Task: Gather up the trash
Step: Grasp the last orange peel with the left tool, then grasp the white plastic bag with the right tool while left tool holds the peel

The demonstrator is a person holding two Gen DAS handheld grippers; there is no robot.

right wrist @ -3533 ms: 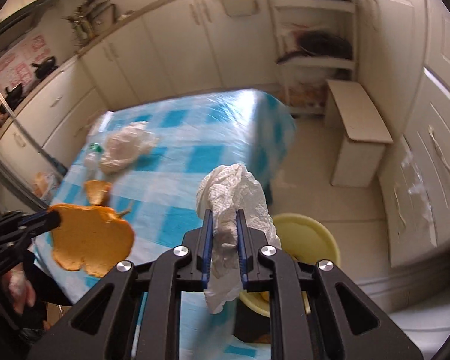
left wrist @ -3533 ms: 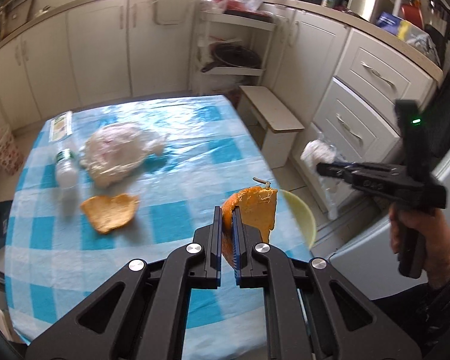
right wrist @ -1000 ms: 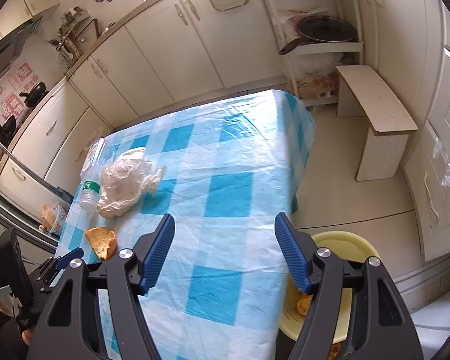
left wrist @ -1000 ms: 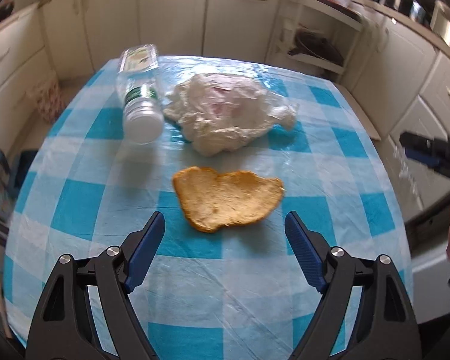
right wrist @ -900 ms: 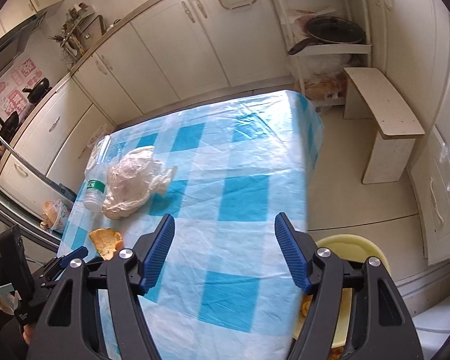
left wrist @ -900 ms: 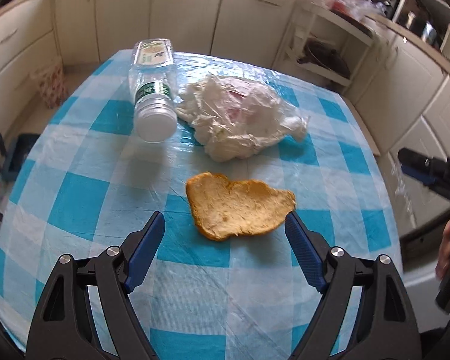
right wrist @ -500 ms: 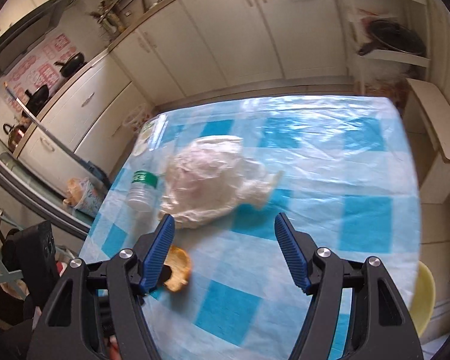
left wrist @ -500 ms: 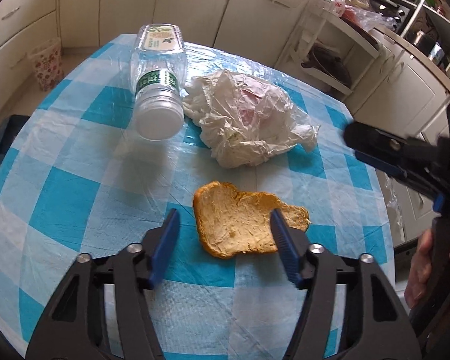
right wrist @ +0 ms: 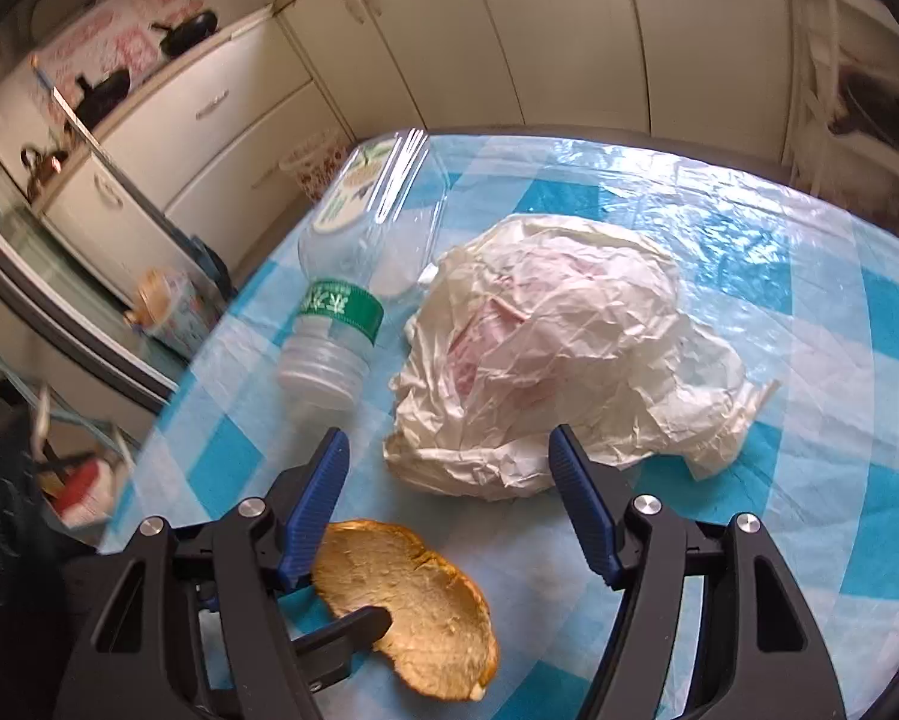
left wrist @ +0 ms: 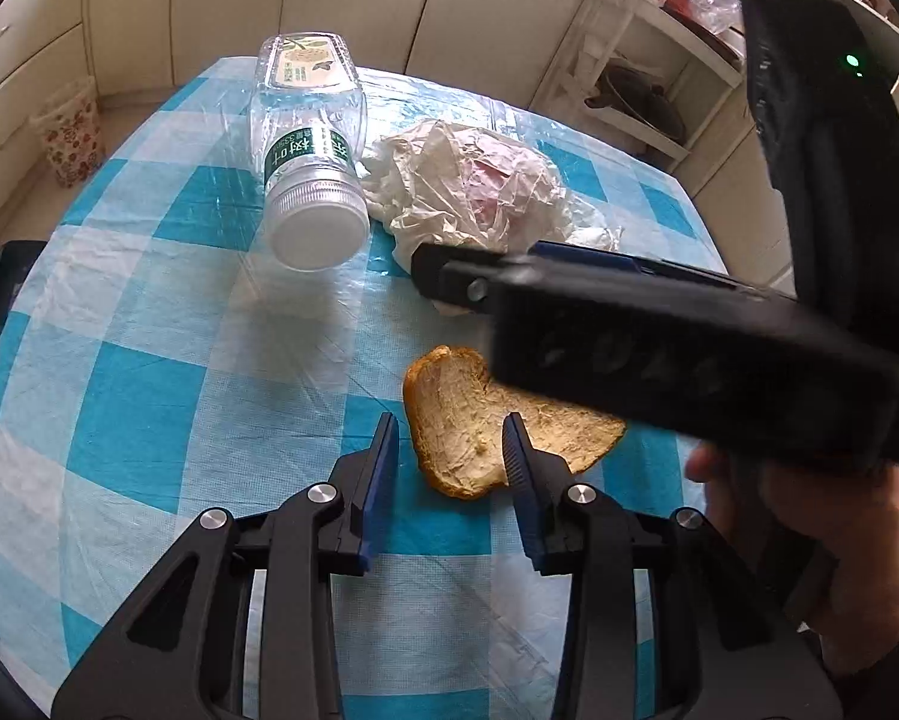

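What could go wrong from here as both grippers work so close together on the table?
The left gripper is closing on only one end of the flat peel, so it may slip out. The open right gripper hangs just above the peel and left fingers, so they could collide. Grabbing the crumpled bag might nudge the lying bottle into rolling.

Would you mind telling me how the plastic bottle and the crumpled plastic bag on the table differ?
The bottle is clear and rigid, with a green label band and a white cap; the bag is cloudy white, soft and creased. The bottle keeps a regular shape, lying on its side; the bag sits in a shapeless heap. The bag spreads wider across the checked cloth than the bottle. Both lie side by side, ungripped.
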